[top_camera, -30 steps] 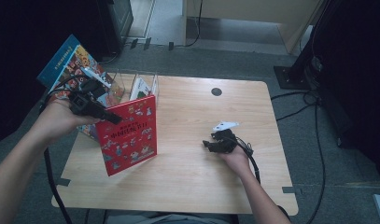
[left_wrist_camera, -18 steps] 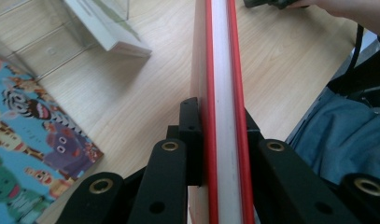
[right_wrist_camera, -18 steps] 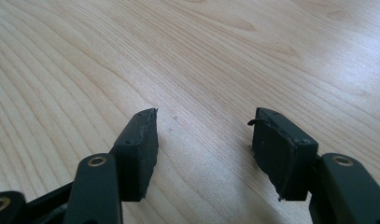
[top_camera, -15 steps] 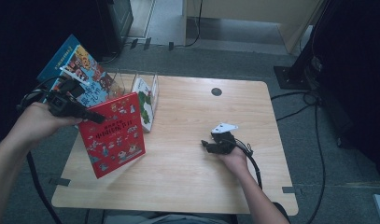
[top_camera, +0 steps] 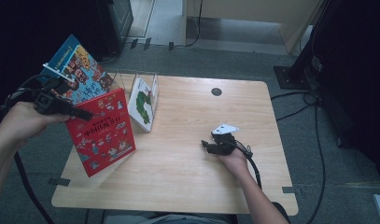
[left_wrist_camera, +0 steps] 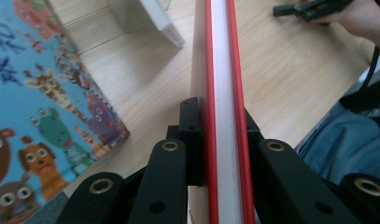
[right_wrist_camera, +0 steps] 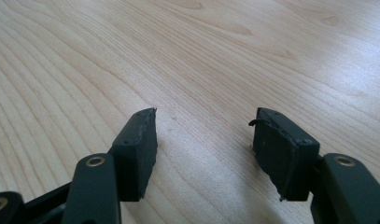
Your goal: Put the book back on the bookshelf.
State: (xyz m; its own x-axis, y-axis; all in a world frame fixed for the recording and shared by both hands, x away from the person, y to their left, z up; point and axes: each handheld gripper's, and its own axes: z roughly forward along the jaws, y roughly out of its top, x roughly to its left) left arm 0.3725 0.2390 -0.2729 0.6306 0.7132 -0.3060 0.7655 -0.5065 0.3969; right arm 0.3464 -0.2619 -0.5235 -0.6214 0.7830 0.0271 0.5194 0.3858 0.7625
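My left gripper [top_camera: 85, 113] is shut on the top edge of a red picture book [top_camera: 102, 130], which stands tilted at the table's left side. In the left gripper view the jaws [left_wrist_camera: 220, 116] clamp the book's red covers and white page block [left_wrist_camera: 223, 70]. A blue animal picture book [top_camera: 78, 70] leans behind it, also seen at my left [left_wrist_camera: 33, 93]. My right gripper [top_camera: 211, 145] rests low on the table at the right. Its jaws [right_wrist_camera: 204, 135] have just been opening and stand apart over bare wood with nothing between them.
A clear rack [top_camera: 127, 79] at the back left holds a white book with a green caterpillar [top_camera: 143, 102]. The wooden table [top_camera: 187, 186] has a round hole [top_camera: 216, 91] near its far edge. Cables trail from both grippers. The right hand and its gripper [left_wrist_camera: 295, 9] show far off.
My left hand has carried the red book leftward, away from the rack, uncovering the white caterpillar book. The right hand has stayed in place.
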